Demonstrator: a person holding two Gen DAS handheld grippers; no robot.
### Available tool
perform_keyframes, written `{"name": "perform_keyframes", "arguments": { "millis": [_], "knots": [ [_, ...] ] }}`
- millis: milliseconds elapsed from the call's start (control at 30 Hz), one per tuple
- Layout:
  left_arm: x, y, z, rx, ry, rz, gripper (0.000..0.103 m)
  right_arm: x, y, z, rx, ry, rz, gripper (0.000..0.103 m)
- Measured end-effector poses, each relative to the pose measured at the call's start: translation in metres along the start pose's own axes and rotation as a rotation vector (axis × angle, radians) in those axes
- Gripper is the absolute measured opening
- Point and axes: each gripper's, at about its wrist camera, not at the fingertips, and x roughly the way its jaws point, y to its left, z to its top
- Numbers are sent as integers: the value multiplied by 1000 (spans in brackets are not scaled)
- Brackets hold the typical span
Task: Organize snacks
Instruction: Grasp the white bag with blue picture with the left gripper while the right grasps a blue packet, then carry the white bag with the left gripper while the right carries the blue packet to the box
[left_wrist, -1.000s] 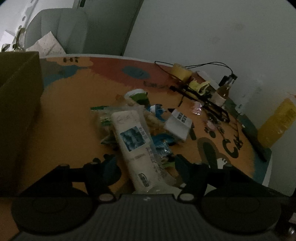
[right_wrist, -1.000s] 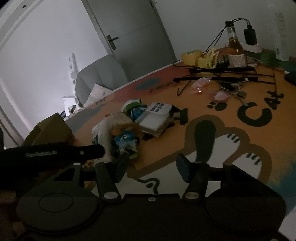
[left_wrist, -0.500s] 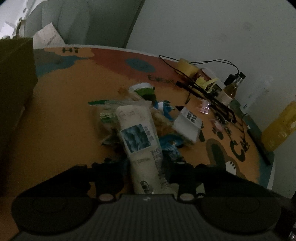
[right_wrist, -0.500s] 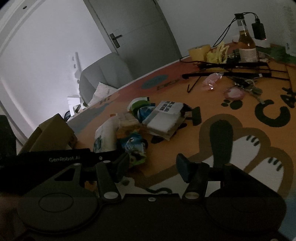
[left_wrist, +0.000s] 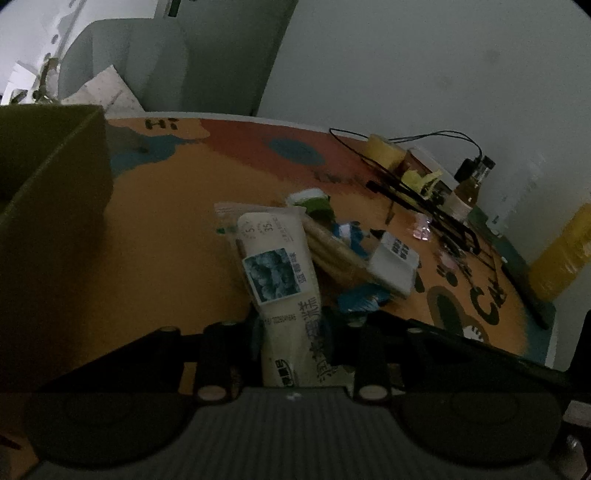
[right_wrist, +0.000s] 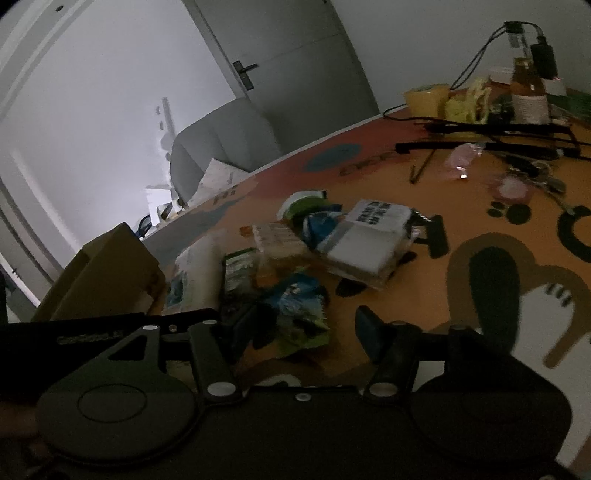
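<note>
In the left wrist view, a long white snack packet (left_wrist: 282, 280) with a blue picture label is seen clamped between the two fingers of the left gripper (left_wrist: 291, 332), its near end pressed between the pads and its far end pointing away over the pile. The other snacks (left_wrist: 343, 251) are spread behind it on the orange cartoon table mat (left_wrist: 166, 229): a green and white packet (left_wrist: 310, 199), a blue wrapper (left_wrist: 360, 299) and a white box with black print (left_wrist: 393, 264). A brown cardboard box (left_wrist: 51, 206) is found at the left edge, close to the gripper. A glass bottle (left_wrist: 467, 188) and a yellow roll of tape (left_wrist: 384, 153) are placed far back near the wall. In the right wrist view, the right gripper (right_wrist: 301, 326) is held with its fingers wide apart and with nothing between them, low over the mat. A crumpled blue and green packet (right_wrist: 299, 310) is lying just ahead of the left finger. The white packet (right_wrist: 192, 273) is seen further left, beside the cardboard box (right_wrist: 107, 273), with the body of the left gripper (right_wrist: 110, 334) in front of it.
</note>
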Motion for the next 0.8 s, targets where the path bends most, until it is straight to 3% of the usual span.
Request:
{"name": "perform_keyframes", "arguments": {
  "millis": [333, 400, 500, 533, 800],
  "knots": [
    [-4, 15, 6, -5, -7, 22, 30, 18, 17, 1, -51, -2, -31, 69],
    [-5, 17, 6, -6, -9, 23, 30, 20, 19, 1, -55, -1, -35, 64],
    [-7, 19, 7, -8, -13, 23, 30, 21, 22, 1, -63, 10, -48, 35],
    [-8, 20, 8, -9, -15, 23, 30, 22, 21, 2, -54, 17, -44, 32],
    [-17, 22, 9, -12, -35, 21, 30, 9, 27, 5, -38, -14, -45, 31]
  ]
}}
